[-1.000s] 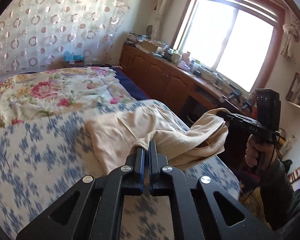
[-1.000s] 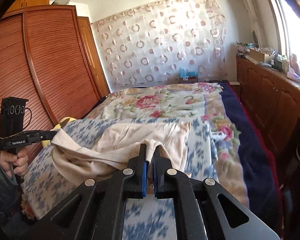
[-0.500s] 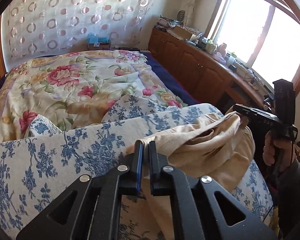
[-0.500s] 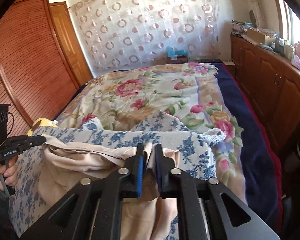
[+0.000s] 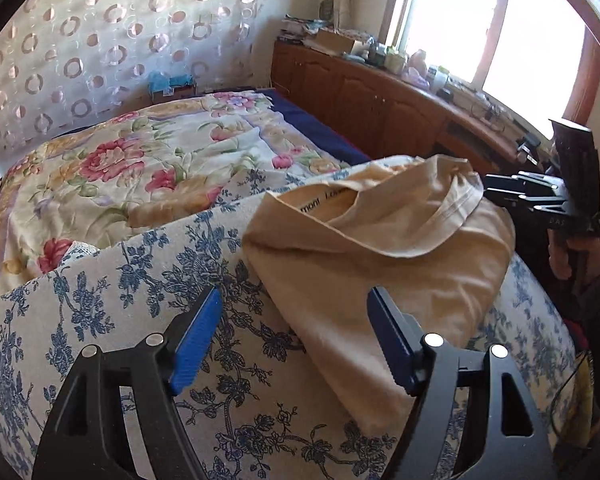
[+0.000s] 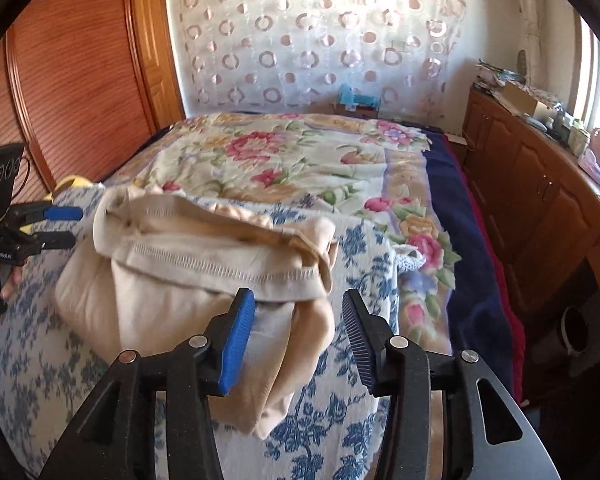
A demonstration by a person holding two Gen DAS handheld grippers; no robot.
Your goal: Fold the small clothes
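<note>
Now one beige garment (image 5: 380, 264), two claws spread.

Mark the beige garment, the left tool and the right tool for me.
beige garment (image 5: 380, 272): left wrist view, folded top layer.
left tool (image 5: 296, 340): left wrist view, gap between fingertips.
right tool (image 6: 298, 326): right wrist view, gap between fingertips.

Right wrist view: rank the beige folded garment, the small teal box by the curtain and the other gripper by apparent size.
1. Beige folded garment, clearly largest, also nearest.
2. Other gripper, the left.
3. Small teal box, farthest, so true size unsure.
</note>
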